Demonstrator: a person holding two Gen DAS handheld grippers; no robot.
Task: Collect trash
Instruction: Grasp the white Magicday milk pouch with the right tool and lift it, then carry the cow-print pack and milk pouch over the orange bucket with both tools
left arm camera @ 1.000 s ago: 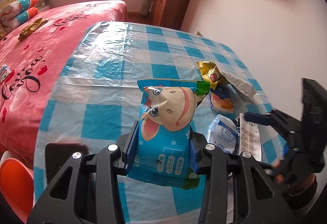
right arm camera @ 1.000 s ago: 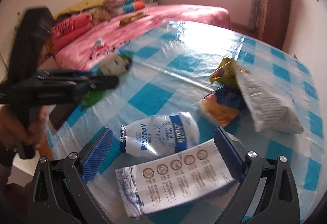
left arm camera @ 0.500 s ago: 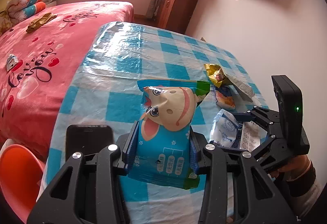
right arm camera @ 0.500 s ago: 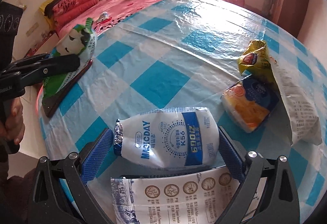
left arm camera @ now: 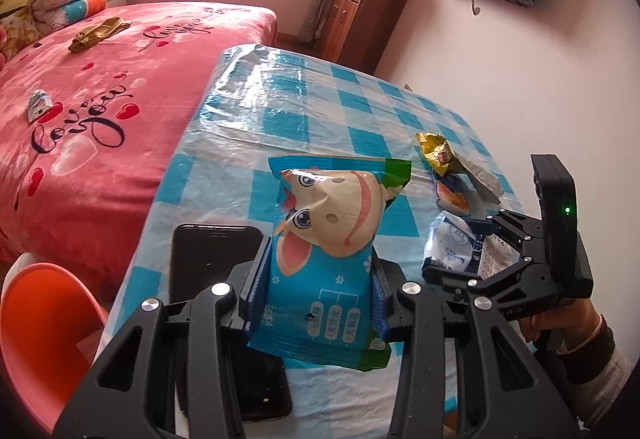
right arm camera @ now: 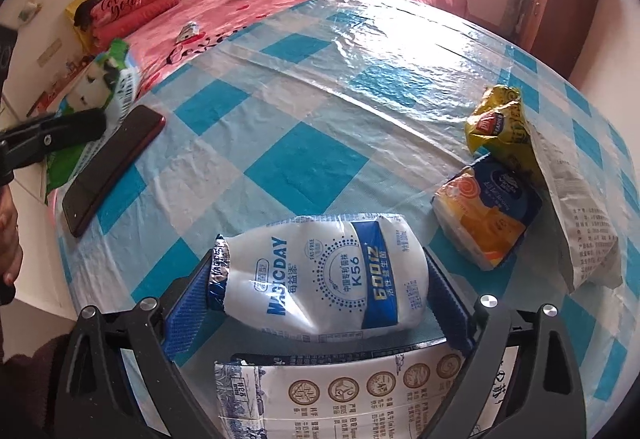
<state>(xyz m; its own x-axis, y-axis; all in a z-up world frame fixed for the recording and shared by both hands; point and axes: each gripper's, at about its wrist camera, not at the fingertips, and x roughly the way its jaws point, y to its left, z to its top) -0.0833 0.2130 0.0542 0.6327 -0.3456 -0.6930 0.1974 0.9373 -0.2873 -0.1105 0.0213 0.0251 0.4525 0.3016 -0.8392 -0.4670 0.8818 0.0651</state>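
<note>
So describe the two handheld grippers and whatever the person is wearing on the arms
Both grippers are black angular frames with silver bolt heads and ridged blue pads on the fingers. The right gripper carries an upright black box with a small green light. The right hand shows a dark cuff over a white sleeve. No cables are visible.

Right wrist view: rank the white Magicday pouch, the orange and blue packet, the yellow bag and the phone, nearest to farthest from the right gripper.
1. Magicday pouch, between the right gripper fingers.
2. Orange and blue packet, to the right, just beyond.
3. Yellow bag, behind that packet. The phone, far left by the table edge, looks about as far; too close to call.
</note>
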